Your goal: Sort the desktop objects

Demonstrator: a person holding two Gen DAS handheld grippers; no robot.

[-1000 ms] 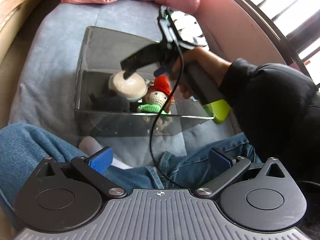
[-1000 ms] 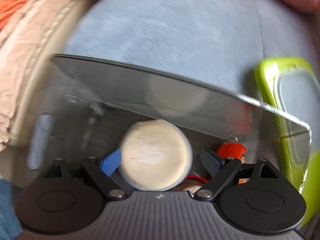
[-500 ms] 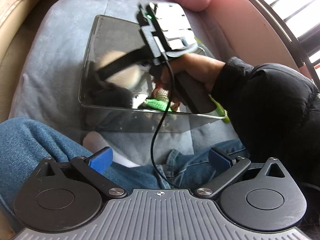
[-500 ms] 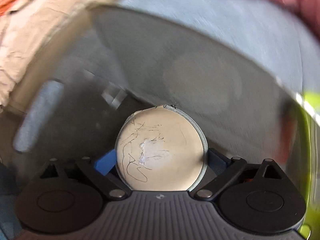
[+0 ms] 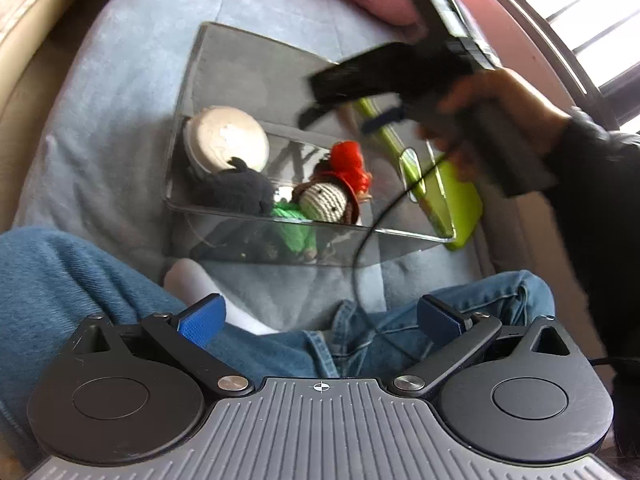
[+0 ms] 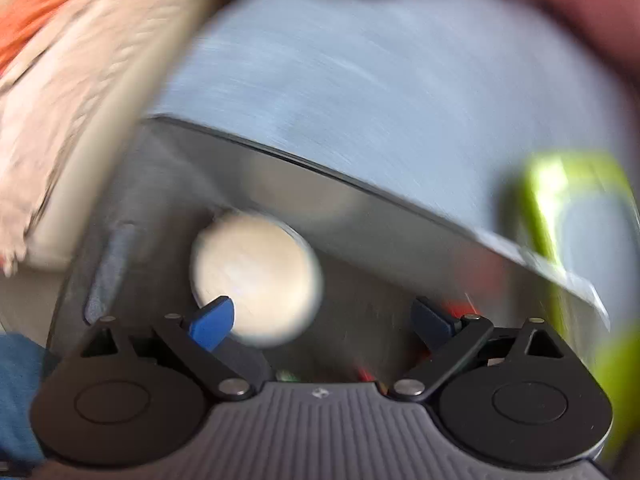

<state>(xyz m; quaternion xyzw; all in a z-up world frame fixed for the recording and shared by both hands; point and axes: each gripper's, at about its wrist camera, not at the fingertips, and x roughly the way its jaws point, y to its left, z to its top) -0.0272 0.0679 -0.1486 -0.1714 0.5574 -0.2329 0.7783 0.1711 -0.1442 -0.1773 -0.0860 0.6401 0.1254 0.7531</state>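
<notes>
I am seeing the clear bin's (image 5: 224, 128) rear half lying open; toys (image 5: 320, 196) are crowding its near wall.

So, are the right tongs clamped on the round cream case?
No. The right tongs stand open and empty, and the round cream case lies in the clear box, apart from them.

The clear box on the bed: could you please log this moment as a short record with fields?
container: clear box on the blue-grey bedding
contents: round cream case, dark grey plush, crocheted doll with red hair
beside box: lime-green case, outside its right wall
left gripper: open, empty, above the person's jeans
right gripper: open, empty, over the box, view blurred
</notes>
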